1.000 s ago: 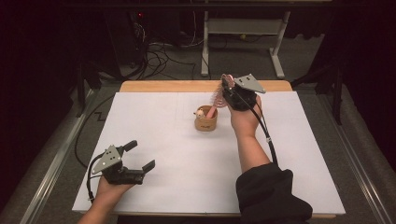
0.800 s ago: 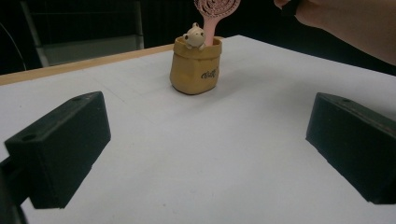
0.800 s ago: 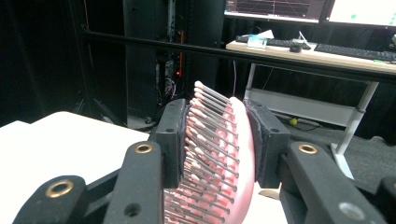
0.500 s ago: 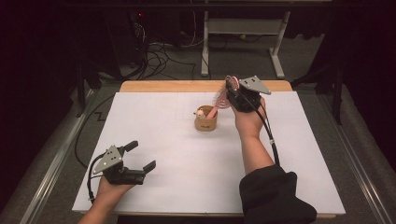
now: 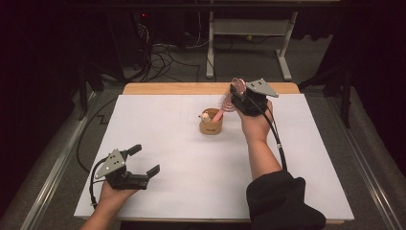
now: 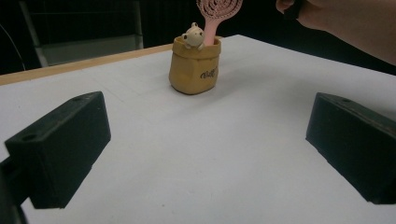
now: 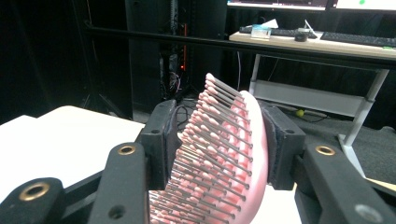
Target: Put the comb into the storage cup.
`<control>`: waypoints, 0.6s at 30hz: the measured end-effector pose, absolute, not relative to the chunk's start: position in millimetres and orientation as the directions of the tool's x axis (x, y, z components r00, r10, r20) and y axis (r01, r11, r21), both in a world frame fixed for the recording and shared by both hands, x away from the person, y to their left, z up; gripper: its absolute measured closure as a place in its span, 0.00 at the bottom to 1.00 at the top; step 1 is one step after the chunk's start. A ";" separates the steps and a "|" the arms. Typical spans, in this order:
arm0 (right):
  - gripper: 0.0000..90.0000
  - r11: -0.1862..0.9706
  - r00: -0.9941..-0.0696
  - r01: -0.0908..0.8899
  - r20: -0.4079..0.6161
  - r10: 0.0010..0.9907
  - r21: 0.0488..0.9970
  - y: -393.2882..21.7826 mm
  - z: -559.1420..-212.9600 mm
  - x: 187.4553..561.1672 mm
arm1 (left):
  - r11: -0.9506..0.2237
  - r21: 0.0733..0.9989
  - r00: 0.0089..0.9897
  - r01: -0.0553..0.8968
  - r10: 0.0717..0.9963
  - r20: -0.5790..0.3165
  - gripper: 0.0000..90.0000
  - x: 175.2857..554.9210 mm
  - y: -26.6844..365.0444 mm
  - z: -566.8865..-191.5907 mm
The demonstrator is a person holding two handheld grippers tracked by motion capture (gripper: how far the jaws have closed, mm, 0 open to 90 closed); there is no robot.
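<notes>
The right tongs (image 5: 238,93) sit at the far side of the desk (image 5: 191,158), just beyond and to the right of the pouch (image 5: 211,125). The brush (image 7: 224,154) head stands between their jaws. The bristles face one pad and the smooth back faces the other. The back lies against its pad; the bristle tips reach the opposite pad. The jaws have just been opening with the brush head between them, and whether they press on it cannot be told.

The brush handle runs down into the pouch. In the left gripper view, the brush (image 6: 215,14) rises tilted out of the pouch (image 6: 194,65), beside a small pale figure (image 6: 192,36) at the pouch rim. The pouch stands upright on the white desk surface, near the middle of its far half.

The left tongs (image 5: 143,160) rest low at the near left of the desk, well apart from the pouch. Their jaws stand wide apart with nothing between them.

A dark sleeve (image 5: 280,201) covers the right upper forearm.
</notes>
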State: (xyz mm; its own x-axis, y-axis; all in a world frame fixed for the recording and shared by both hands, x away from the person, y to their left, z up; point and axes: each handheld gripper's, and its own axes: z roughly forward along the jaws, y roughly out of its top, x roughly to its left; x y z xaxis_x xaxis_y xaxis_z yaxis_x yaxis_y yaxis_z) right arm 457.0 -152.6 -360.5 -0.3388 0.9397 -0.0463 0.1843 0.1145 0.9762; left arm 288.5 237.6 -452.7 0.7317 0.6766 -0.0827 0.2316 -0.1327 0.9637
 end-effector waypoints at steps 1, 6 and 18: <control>0.58 0.111 -0.341 0.188 -0.041 0.939 0.976 -152.7 -360.6 457.1 | -0.133 0.964 0.732 0.231 0.677 -0.082 0.01 288.4 237.5 -452.7; 0.57 0.111 -0.342 0.191 -0.040 0.939 0.975 -153.2 -360.7 457.7 | -0.133 0.964 0.733 0.230 0.676 -0.082 0.01 288.4 237.5 -452.7; 0.53 0.107 -0.364 0.210 -0.024 0.931 0.972 -155.2 -362.1 459.0 | -0.138 0.963 0.733 0.232 0.675 -0.080 0.01 288.6 236.9 -453.2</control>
State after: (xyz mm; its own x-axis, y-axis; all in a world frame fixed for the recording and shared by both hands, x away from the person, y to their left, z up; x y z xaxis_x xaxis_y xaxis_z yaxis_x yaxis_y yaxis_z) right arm 459.0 -155.2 -362.1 -0.3639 0.9311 -0.0240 0.2097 0.1071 0.9719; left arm 288.6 236.9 -453.2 0.7330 0.6755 -0.0801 0.2320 -0.1376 0.9629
